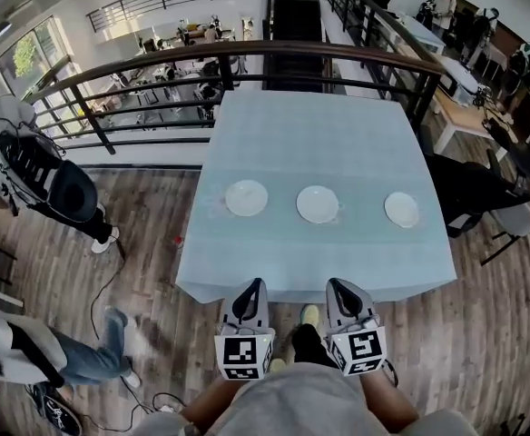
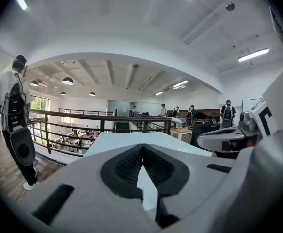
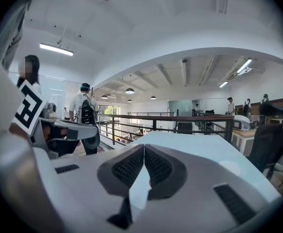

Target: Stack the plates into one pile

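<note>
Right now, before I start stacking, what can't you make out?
Left round white plate, middle round white plate, right round white plate: too small in the head view to tell chips or marks.
Table legs: hidden in the head view by the pale blue tablecloth.
Hands: hidden there behind the left tongs and right tongs.

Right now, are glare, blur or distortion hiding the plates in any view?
Head view: evenly lit and sharp, three plates plain on the table, fisheye bowing the railing. Left gripper view: heavy fisheye, dark corners, the body of the left gripper covers most of the table. Right gripper view: same distortion; one plate only a faint pale patch.
</note>
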The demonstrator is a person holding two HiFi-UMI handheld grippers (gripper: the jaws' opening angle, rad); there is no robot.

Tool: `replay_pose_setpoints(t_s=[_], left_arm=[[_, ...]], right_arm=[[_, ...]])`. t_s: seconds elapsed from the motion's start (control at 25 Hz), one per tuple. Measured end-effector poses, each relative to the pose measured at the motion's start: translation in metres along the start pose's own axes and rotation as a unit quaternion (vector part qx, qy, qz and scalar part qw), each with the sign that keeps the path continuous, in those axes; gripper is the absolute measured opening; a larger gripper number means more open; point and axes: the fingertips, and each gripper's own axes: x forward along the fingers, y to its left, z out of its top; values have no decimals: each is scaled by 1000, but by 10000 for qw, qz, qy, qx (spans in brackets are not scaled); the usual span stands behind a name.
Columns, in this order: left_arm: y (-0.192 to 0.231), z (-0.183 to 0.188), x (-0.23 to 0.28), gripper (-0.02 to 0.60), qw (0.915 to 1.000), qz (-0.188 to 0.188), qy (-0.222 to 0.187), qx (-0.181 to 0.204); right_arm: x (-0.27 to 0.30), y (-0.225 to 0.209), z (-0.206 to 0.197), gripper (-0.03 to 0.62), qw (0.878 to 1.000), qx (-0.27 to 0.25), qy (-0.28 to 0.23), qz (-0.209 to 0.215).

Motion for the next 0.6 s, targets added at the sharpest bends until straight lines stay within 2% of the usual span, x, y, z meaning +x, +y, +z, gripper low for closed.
replay_pose_setpoints(t_s=[0.24, 0.6], left_arm=[[14, 14, 42, 15, 9999, 121, -8, -17], [24, 13, 90, 15, 9996, 191, 193, 19]], right_arm=[[35, -34, 8, 28, 10000, 35, 14, 33], [69, -71, 15, 28, 9999, 87, 25, 84]])
